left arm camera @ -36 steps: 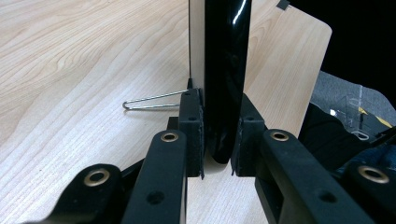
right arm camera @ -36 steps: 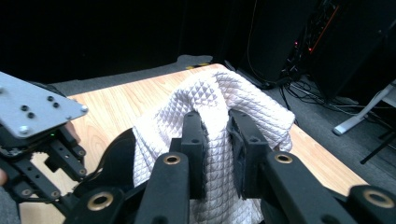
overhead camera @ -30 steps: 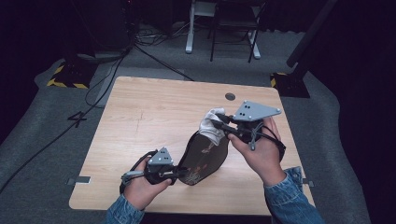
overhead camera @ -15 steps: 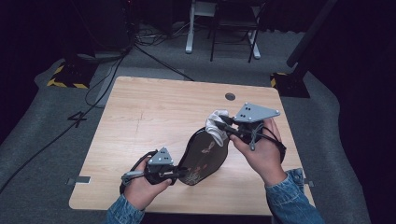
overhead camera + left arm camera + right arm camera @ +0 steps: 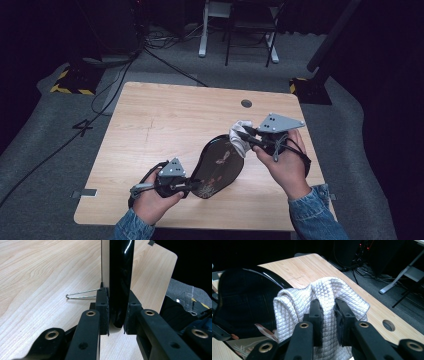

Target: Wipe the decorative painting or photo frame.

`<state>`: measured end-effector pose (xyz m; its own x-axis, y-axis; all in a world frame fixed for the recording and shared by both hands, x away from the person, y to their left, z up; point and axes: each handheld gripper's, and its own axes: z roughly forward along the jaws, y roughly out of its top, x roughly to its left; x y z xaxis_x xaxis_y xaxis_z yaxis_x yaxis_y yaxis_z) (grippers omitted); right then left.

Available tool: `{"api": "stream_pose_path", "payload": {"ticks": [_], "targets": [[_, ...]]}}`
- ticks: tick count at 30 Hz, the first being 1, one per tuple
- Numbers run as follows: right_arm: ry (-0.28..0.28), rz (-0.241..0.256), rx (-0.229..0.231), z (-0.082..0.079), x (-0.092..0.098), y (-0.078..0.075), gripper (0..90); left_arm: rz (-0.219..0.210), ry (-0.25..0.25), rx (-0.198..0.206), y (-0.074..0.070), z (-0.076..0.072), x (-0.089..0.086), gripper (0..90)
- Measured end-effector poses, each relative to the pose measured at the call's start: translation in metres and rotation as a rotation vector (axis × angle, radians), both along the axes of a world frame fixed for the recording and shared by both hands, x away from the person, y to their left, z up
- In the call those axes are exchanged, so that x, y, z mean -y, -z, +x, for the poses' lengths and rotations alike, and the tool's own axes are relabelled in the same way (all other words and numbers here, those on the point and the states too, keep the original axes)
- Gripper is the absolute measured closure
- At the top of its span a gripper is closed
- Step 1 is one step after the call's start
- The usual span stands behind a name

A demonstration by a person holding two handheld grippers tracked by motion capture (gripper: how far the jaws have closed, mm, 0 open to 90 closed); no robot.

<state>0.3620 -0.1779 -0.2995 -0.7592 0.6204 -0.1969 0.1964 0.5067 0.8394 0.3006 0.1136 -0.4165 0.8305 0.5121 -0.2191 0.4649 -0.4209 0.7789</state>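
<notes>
Black lacquered tray (image 5: 217, 165): raised on edge over the bench (image 5: 165, 125), rim clamped in left hand-held gripper (image 5: 187, 186). White quilted cloth (image 5: 240, 136): pinched by right hand-held gripper (image 5: 245, 134), pressed against tray's upper end (floral decoration visible).

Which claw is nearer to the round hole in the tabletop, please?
Right. The right claw, shut on the white cloth at the black tray's far end, is just below the hole; the left claw grips the tray's near end.
</notes>
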Motion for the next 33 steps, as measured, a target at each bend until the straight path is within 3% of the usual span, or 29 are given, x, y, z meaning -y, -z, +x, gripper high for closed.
{"api": "stream_pose_path", "payload": {"ticks": [33], "targets": [[0.093,0.007,-0.050,0.012,0.033,0.029,77.2,-0.001,-0.002,-0.001,0.000,0.000,0.000,78.1]]}}
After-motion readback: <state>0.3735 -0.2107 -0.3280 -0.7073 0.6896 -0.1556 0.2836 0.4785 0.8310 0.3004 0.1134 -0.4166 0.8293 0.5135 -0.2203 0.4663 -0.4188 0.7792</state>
